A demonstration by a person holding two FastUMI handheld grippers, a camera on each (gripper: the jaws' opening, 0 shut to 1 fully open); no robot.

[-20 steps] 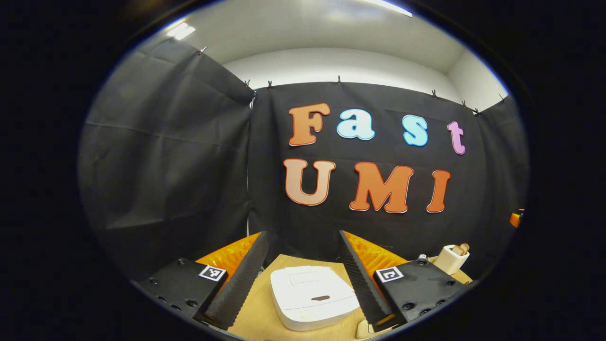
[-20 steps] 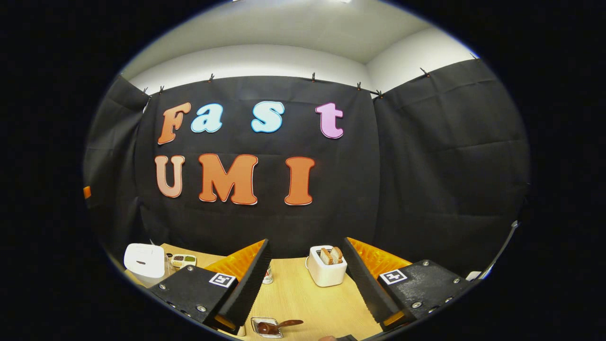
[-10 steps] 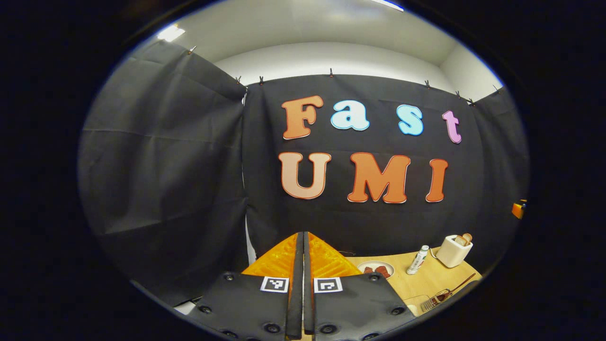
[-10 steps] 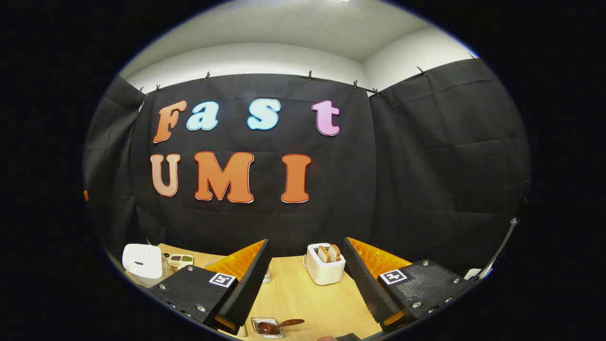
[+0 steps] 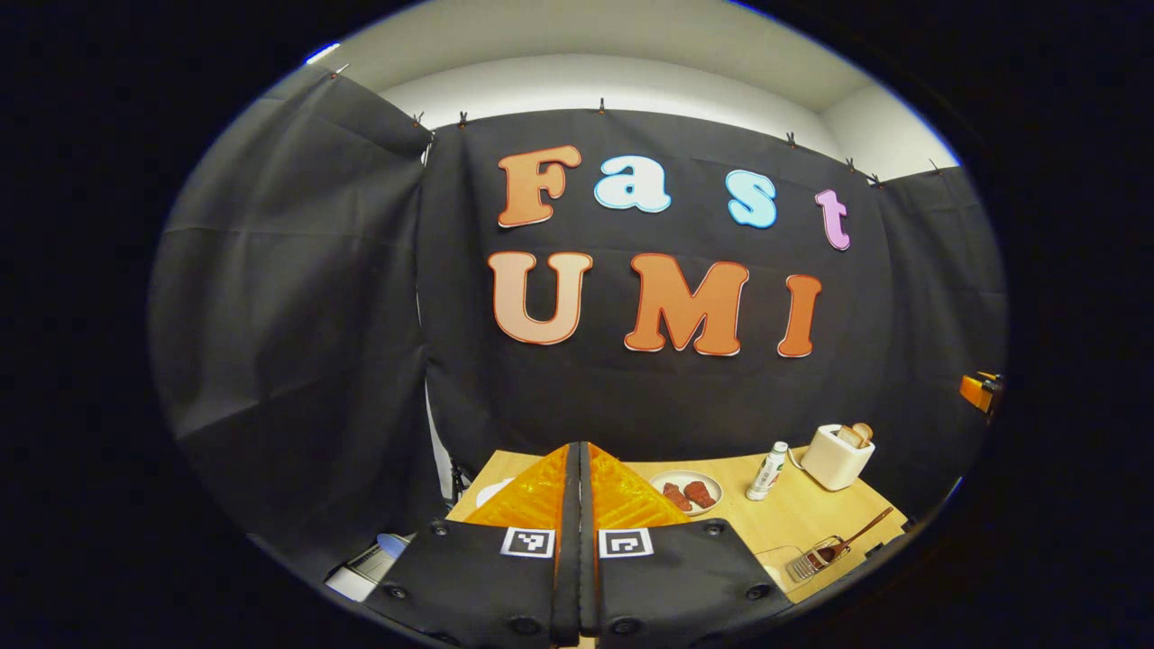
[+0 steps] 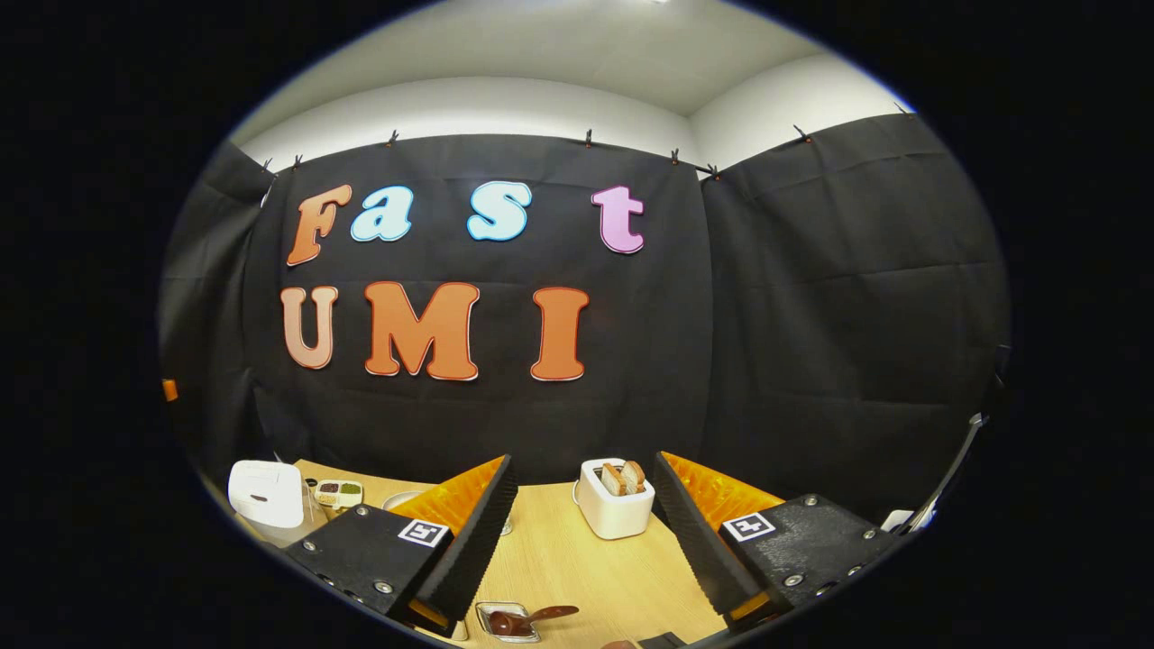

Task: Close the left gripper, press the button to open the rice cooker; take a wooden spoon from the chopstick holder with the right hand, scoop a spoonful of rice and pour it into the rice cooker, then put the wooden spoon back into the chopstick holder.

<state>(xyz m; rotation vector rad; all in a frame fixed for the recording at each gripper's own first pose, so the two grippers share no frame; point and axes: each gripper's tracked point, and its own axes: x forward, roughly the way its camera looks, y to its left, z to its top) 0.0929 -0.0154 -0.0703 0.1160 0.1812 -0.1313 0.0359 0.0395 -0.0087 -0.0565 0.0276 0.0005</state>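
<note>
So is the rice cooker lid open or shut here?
Shut. In the right gripper view the rice cooker shows its white lid lying flat on the body, no gap or raised edge visible. The left gripper is closed.

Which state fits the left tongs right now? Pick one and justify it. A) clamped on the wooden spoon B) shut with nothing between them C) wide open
B: in the left gripper view the left tongs have both fingers pressed flat together, nothing between them.

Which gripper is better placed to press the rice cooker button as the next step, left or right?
Left. The left gripper has its fingers together, as a press needs. The right gripper is open, and the rice cooker lies far off to its left, lid down.
</note>
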